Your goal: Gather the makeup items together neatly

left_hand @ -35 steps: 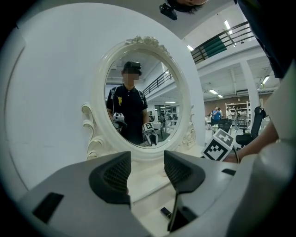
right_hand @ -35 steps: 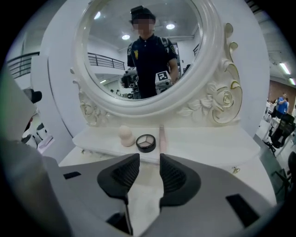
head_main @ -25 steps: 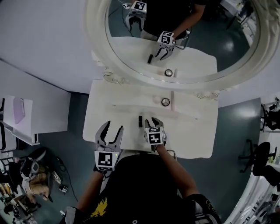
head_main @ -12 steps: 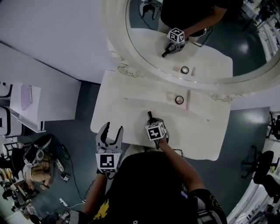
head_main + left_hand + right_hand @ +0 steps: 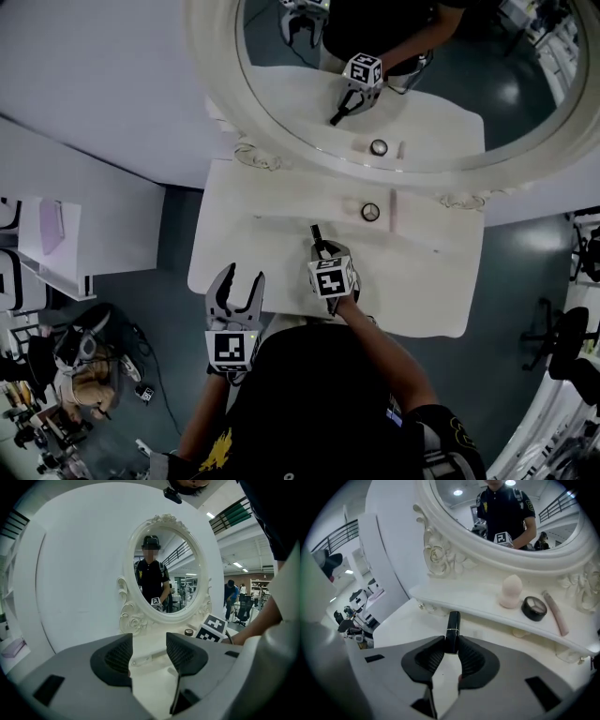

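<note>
The right gripper (image 5: 451, 645) had just closed tight on the lipstick (image 5: 453, 620), the left gripper (image 5: 149, 651) gaped empty, and next the lipstick probably belonged far-right on the shelf (image 5: 483, 603) by the compact (image 5: 534, 608).

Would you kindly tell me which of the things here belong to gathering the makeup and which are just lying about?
Job in hand:
black lipstick
pink sponge
round black compact
pink stick

Just about:
ornate mirror
vanity table
office chair

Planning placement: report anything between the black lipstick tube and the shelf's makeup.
Nothing visible. The right gripper has just been closing on the black lipstick tube; only white tabletop separates it from the round black compact.
</note>
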Action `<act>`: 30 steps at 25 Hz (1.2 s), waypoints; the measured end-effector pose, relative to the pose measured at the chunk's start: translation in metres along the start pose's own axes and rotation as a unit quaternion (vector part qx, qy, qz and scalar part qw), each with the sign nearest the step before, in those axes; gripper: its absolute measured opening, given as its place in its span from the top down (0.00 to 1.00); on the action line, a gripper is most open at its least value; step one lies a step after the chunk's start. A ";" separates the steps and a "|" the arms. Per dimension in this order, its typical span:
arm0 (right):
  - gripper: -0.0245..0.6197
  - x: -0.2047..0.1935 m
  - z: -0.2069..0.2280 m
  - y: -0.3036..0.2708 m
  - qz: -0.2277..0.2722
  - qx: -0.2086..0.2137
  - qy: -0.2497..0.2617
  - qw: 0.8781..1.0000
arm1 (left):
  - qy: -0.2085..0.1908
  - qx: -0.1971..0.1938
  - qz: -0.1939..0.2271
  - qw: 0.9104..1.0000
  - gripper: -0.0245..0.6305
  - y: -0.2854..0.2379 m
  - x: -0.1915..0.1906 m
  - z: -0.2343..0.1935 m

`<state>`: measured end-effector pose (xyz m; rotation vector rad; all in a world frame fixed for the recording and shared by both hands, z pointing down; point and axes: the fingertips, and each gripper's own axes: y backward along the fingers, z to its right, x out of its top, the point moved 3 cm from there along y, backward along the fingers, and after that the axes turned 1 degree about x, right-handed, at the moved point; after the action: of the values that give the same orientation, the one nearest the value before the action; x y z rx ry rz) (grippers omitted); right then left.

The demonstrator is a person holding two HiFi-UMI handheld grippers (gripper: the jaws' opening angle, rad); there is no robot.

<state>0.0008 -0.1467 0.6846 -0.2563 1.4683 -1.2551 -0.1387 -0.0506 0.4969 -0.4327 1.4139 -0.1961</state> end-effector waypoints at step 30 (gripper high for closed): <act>0.79 0.054 0.011 0.100 0.138 -0.143 -0.108 0.974 | -0.012 -0.070 0.050 0.996 0.61 0.038 0.016 -0.017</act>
<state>0.0373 -0.1521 0.5768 -0.3560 1.4372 -0.7667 -0.1577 -0.0253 0.4652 -0.4769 1.4272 -0.0099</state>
